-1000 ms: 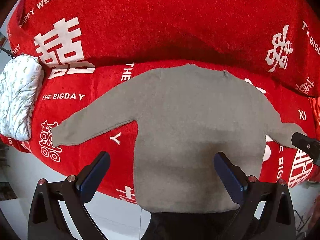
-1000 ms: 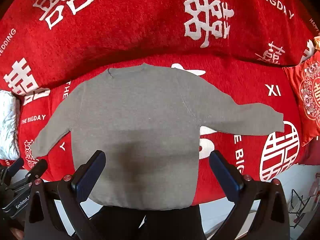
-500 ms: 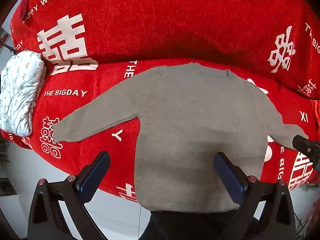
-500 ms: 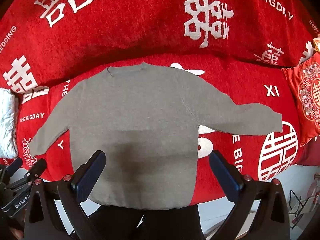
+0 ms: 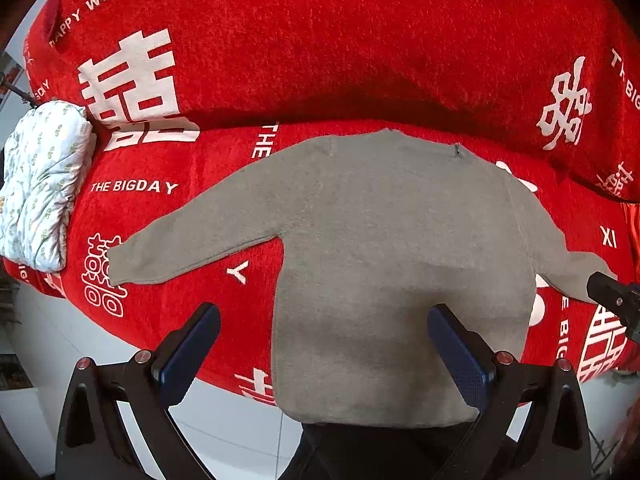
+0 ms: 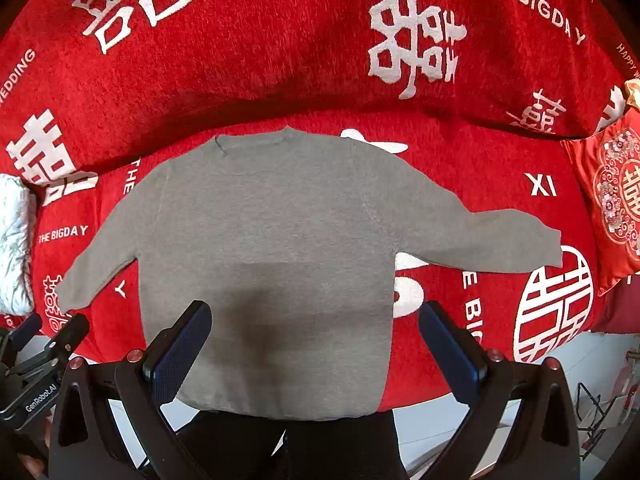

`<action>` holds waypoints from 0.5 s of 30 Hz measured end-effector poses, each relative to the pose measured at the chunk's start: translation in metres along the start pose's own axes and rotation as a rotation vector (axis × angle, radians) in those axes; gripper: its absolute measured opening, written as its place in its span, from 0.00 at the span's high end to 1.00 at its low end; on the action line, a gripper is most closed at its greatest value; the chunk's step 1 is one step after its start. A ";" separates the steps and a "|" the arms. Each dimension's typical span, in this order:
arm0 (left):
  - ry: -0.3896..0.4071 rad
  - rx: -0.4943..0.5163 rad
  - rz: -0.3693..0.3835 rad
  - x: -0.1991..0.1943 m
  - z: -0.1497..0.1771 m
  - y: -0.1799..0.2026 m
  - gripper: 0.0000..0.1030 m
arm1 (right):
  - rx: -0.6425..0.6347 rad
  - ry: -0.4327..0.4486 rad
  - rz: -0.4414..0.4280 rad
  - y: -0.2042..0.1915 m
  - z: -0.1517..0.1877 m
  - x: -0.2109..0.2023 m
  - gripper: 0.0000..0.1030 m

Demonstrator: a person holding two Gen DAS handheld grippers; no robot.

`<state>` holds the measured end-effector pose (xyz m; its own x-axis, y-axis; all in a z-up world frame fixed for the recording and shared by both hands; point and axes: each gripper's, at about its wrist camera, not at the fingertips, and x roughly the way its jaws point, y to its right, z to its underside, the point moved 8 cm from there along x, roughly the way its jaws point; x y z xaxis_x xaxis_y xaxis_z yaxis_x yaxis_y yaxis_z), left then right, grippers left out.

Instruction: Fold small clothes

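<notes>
A small grey long-sleeved sweater (image 5: 384, 248) lies flat on a red sofa cover, neck away from me, both sleeves spread out; it also shows in the right wrist view (image 6: 272, 248). Its hem hangs over the front edge. My left gripper (image 5: 324, 344) is open and empty, held above the hem's left part. My right gripper (image 6: 314, 340) is open and empty above the middle of the hem. Neither touches the cloth. The left sleeve cuff (image 5: 120, 264) and right sleeve cuff (image 6: 540, 252) lie free.
The red sofa cover (image 5: 360, 60) with white lettering runs up the backrest. A white patterned cushion (image 5: 40, 184) sits at the left end, a red embroidered cushion (image 6: 612, 200) at the right. Pale floor (image 5: 224, 432) lies below the front edge.
Both grippers have shifted slightly; the sweater sits a little lower and more to the right in the left view. Nothing was gripped or released.
</notes>
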<state>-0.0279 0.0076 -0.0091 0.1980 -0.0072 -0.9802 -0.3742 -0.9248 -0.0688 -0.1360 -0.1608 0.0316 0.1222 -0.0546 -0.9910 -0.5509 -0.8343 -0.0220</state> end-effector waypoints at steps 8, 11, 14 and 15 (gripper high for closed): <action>0.005 -0.004 0.001 -0.002 0.000 -0.002 0.00 | -0.003 0.002 0.003 -0.001 0.003 -0.002 0.00; 0.002 -0.006 0.000 -0.002 0.001 -0.004 0.00 | -0.011 0.008 0.007 -0.002 0.003 -0.004 0.00; 0.001 -0.011 0.001 -0.002 0.002 -0.005 0.00 | -0.016 0.009 0.009 -0.002 0.004 -0.004 0.00; 0.002 -0.012 0.001 -0.002 0.003 -0.005 0.00 | -0.017 0.009 0.010 -0.002 0.004 -0.004 0.00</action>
<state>-0.0286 0.0136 -0.0071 0.1997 -0.0087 -0.9798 -0.3635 -0.9293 -0.0658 -0.1388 -0.1562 0.0353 0.1242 -0.0675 -0.9900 -0.5380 -0.8429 -0.0101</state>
